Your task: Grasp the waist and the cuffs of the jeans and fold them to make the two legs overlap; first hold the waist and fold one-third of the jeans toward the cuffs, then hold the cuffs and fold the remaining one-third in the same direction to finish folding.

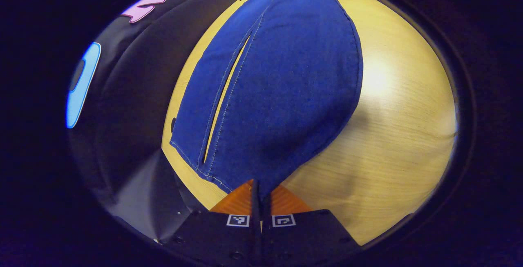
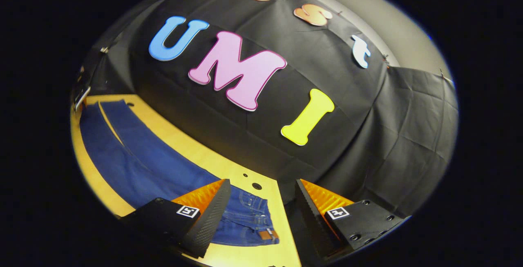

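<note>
While the left gripper [image 1: 260, 195] pinches the jeans [image 1: 278, 95] cuff, the right gripper [image 2: 261, 201] gapes.

Right gripper [image 2: 261, 209] at six o'clock, fingers spread wide apart, blue jeans [image 2: 139, 156] flat on yellow wooden table [image 2: 192, 146] from nine toward six o'clock, waistband [image 2: 253, 218] between the fingers, untouched.

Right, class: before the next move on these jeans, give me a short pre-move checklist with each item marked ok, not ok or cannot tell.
1. Jeans lying flat on the table: ok.
2. Left gripper shut on the cuff end: ok, fingers together with denim between them.
3. Right gripper holding the waist: not ok, open above it.
4. Legs overlapped: not ok, side by side with a gap.
5. Cuff grip depth: cannot tell.
</note>
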